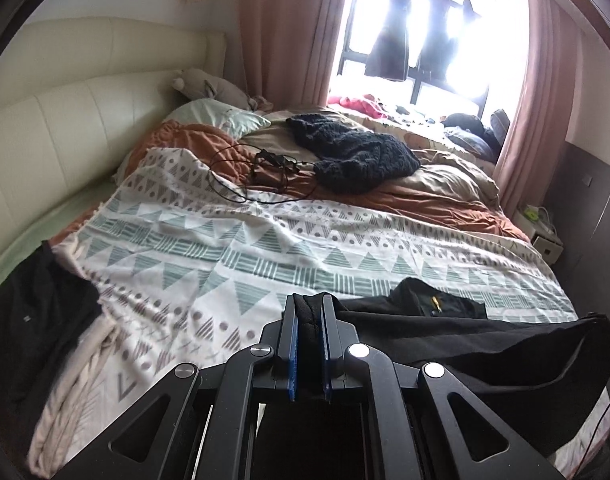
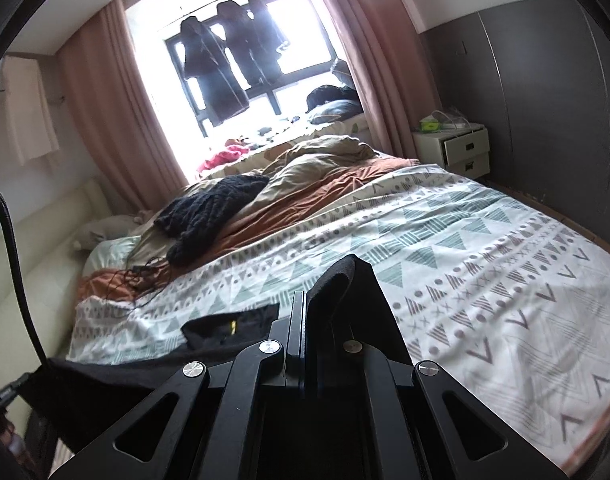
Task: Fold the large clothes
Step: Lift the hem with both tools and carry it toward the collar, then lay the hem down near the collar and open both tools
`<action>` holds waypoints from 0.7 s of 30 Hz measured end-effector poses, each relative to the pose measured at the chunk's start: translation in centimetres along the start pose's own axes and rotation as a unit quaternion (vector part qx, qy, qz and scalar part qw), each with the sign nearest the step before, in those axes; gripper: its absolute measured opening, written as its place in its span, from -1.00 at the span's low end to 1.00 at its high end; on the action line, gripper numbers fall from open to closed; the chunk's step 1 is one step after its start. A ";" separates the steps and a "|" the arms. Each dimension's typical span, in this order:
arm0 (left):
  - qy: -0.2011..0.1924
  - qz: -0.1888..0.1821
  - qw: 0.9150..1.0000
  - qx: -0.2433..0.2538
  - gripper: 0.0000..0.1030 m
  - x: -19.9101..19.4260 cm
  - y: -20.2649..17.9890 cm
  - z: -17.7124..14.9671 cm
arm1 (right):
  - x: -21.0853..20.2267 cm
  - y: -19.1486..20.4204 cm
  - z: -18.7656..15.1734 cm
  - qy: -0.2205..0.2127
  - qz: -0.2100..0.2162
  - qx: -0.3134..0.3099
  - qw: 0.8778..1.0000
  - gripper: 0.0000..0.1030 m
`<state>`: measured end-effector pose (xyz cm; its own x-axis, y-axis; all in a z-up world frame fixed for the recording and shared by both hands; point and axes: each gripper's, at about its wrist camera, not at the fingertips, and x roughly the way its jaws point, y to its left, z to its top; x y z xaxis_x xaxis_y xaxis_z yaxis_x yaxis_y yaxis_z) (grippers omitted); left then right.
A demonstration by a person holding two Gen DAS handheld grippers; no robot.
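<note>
A large black garment hangs stretched between my two grippers above the near edge of the bed. My left gripper is shut on one bunched corner of it. My right gripper is shut on the other corner, and the black cloth sticks up past the fingers. Part of the garment with a small yellow mark lies on the patterned blanket, and it also shows in the right wrist view.
The bed has a white and green patterned blanket, an orange sheet, a dark knitted garment and a black cable. Another dark cloth lies at the left. A white nightstand stands beside the bed.
</note>
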<state>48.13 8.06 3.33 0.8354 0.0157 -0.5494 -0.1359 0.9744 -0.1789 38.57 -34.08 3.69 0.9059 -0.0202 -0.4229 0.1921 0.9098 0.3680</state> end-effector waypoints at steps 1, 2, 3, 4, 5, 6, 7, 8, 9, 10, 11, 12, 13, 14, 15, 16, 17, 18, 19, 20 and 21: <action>0.002 0.001 1.000 0.001 -0.82 0.6 -0.2 0.3 | 1.0 0.1 0.3 0.003 -0.003 0.001 1.000 -0.94; 0.004 0.003 1.000 0.001 -0.82 1.7 -0.4 0.7 | 2.2 0.2 0.7 0.005 -0.007 0.001 1.000 -0.94; 0.006 0.005 1.000 0.002 -0.82 2.5 -0.5 0.9 | 3.1 0.2 1.0 0.006 -0.008 0.002 1.000 -0.94; 0.007 0.006 1.000 0.001 -0.82 3.1 -0.5 1.0 | 3.8 0.2 1.2 0.008 -0.008 0.005 1.000 -0.94; 0.008 0.007 1.000 0.000 -0.82 3.8 -0.6 1.2 | 4.9 0.2 1.4 0.009 -0.008 0.010 1.000 -0.94; 0.008 0.011 1.000 -0.001 -0.82 4.8 -0.7 1.4 | 5.9 0.2 1.6 0.011 -0.008 0.013 1.000 -0.94; 0.009 0.017 1.000 0.002 -0.82 5.6 -1.0 1.4 | 6.6 0.1 1.7 0.013 -0.009 0.015 1.000 -0.94; 0.011 0.022 1.000 0.005 -0.82 6.4 -1.2 1.3 | 7.6 0.2 1.7 0.015 -0.010 0.016 1.000 -0.94; 0.017 0.028 0.999 0.007 -0.82 7.5 -1.3 1.1 | 8.3 0.2 1.6 0.017 -0.012 0.014 1.000 -0.94; 0.024 0.030 0.999 0.007 -0.82 8.3 -1.2 0.9 | 9.2 0.3 1.4 0.018 -0.017 0.010 1.000 -0.94; 0.035 0.032 0.999 0.006 -0.82 9.7 -1.1 0.6 | 10.0 0.3 1.0 0.019 -0.021 0.005 1.000 -0.94; 0.043 0.034 0.998 0.004 -0.82 10.6 -0.9 0.3 | 11.1 0.2 0.4 0.024 -0.024 0.002 0.999 -0.94; 0.055 0.034 0.998 0.001 -0.82 11.8 -0.7 -0.1 | 11.9 0.0 0.0 0.030 -0.025 0.003 0.999 -0.94; 0.064 0.035 0.997 -0.002 -0.82 12.7 -0.4 -0.4 | 13.4 -0.6 -0.7 0.049 -0.026 0.013 0.998 -0.94; 0.074 0.037 0.997 -0.004 -0.82 13.9 -0.3 -0.8 | 14.3 -1.0 -0.9 0.059 -0.025 0.020 0.998 -0.94; 0.082 0.041 0.996 -0.004 -0.82 14.9 -0.1 -1.3 | 15.3 -1.5 -1.3 0.070 -0.024 0.025 0.997 -0.94; 0.088 0.044 0.995 -0.005 -0.81 15.9 0.0 -1.6 | 16.3 -1.7 -1.8 0.082 -0.027 0.018 0.996 -0.94; 0.093 0.047 0.995 -0.006 -0.81 16.6 0.0 -1.9 | 17.0 -1.8 -2.1 0.090 -0.031 0.012 0.995 -0.94; 0.099 0.050 0.994 -0.010 -0.81 17.3 0.2 -2.3 | 17.7 -1.9 -2.4 0.099 -0.034 0.010 0.994 -0.94; 0.104 0.052 0.993 -0.014 -0.81 18.1 0.2 -2.5 | 18.2 -2.0 -2.5 0.103 -0.032 0.011 0.994 -0.94; 0.108 0.054 0.993 -0.016 -0.78 18.6 0.3 -2.7 | 18.7 -1.9 -2.7 0.106 -0.031 0.009 0.994 -0.94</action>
<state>62.23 8.03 -9.15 0.6818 0.0678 -0.7284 -0.2386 0.9619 -0.1338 54.11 -35.10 -7.19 0.7932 0.0140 -0.6087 0.2529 0.9019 0.3502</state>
